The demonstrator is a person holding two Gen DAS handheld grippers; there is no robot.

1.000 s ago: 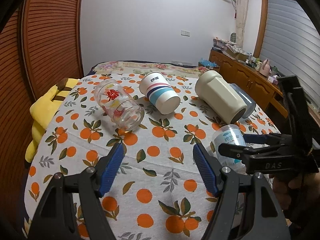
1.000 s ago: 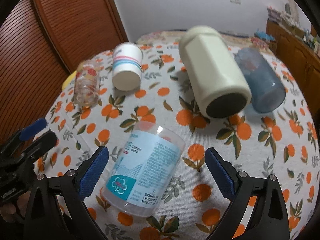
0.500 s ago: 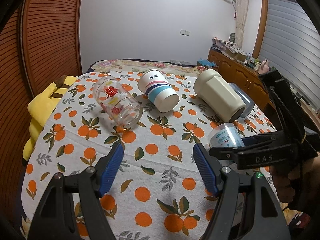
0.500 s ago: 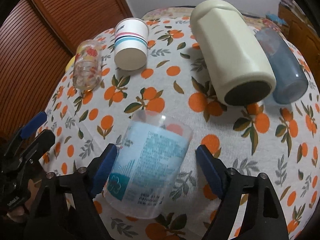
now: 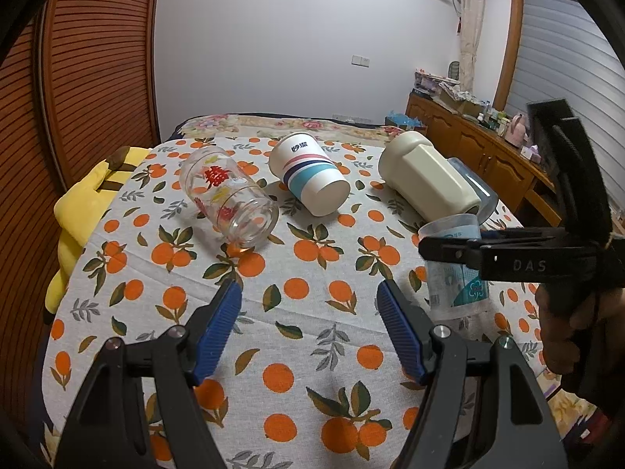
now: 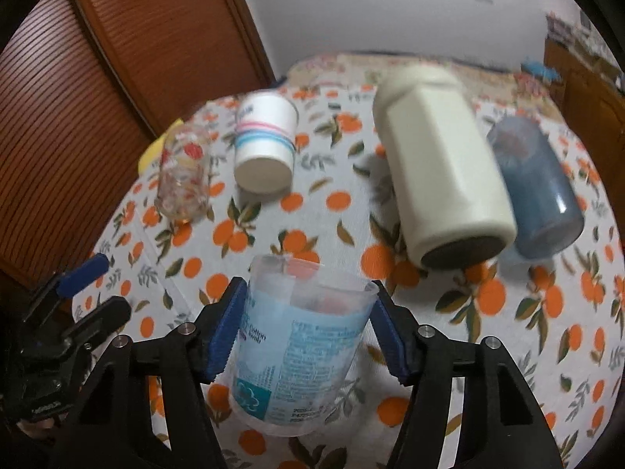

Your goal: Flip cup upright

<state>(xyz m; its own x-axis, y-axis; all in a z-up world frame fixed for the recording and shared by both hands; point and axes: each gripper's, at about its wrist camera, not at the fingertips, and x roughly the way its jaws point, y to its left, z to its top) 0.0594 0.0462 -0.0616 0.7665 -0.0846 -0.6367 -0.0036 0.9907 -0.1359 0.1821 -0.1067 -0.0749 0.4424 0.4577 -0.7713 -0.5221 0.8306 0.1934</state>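
A clear plastic cup with a blue printed label (image 6: 297, 340) sits between the blue pads of my right gripper (image 6: 306, 332), which is shut on it and holds it tilted nearly upright, rim up, over the orange-print tablecloth (image 6: 488, 332). In the left wrist view the same cup (image 5: 455, 269) shows at the right, held by the right gripper (image 5: 465, 242). My left gripper (image 5: 310, 328) is open and empty above the cloth, left of the cup.
Lying on their sides on the table: a printed glass (image 5: 228, 199), a striped paper cup (image 5: 308, 178), a cream bottle (image 5: 425, 179) and a blue tumbler (image 5: 474, 191). A yellow plush (image 5: 84, 211) lies at the left edge. Wooden cabinets (image 5: 488, 148) stand at the right.
My right gripper closed on the labelled cup, which lay on its side, and tipped it up toward standing. The left gripper stayed open and barely moved.
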